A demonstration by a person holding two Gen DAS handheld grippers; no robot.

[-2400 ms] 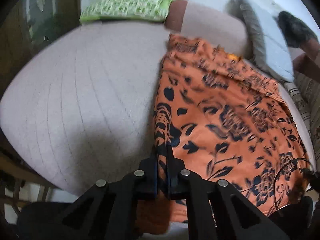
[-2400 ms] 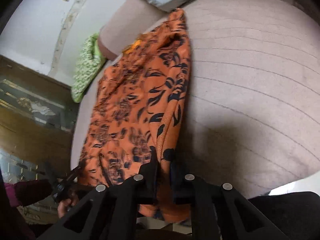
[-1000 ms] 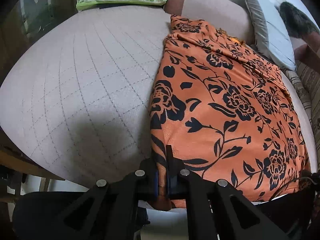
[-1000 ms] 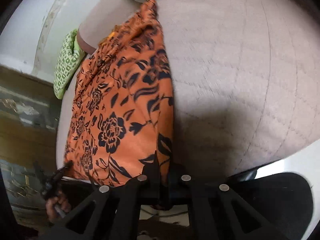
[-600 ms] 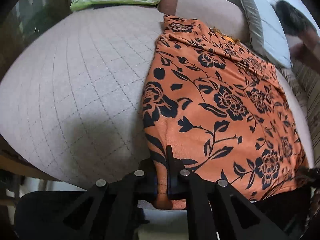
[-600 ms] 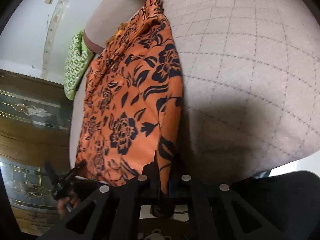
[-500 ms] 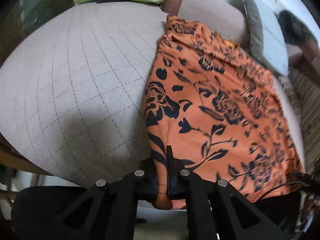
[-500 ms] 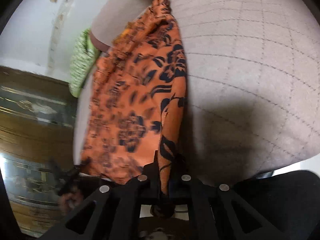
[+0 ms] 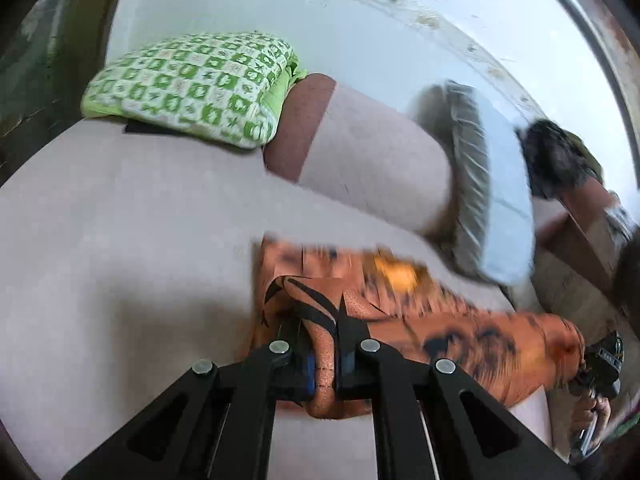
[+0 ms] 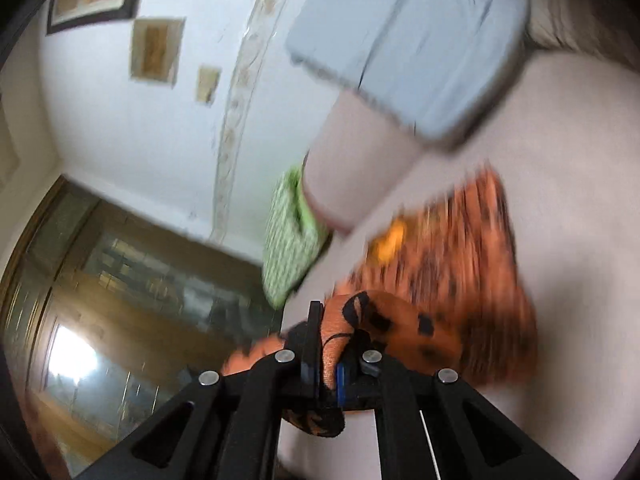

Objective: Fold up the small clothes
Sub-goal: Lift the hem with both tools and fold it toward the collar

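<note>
An orange garment with black flowers (image 9: 460, 332) lies on the beige cushioned surface (image 9: 120, 240), its near part lifted and doubled toward its far end. My left gripper (image 9: 324, 344) is shut on one near corner of the garment. My right gripper (image 10: 328, 352) is shut on the other near corner of the garment (image 10: 460, 264). The right gripper also shows at the right edge of the left wrist view (image 9: 600, 364). Both views are blurred by motion.
A green checked pillow (image 9: 192, 84) lies at the back left. A beige and brown bolster (image 9: 360, 160) and a grey-blue cushion (image 9: 492, 204) stand behind the garment. A white wall (image 10: 160, 128) and a wooden cabinet (image 10: 100, 300) are beyond.
Both grippers have lifted the garment's near edge and carried it forward toward the far end. The garment, flat before, now folds over itself. The cameras have tilted up toward the wall.
</note>
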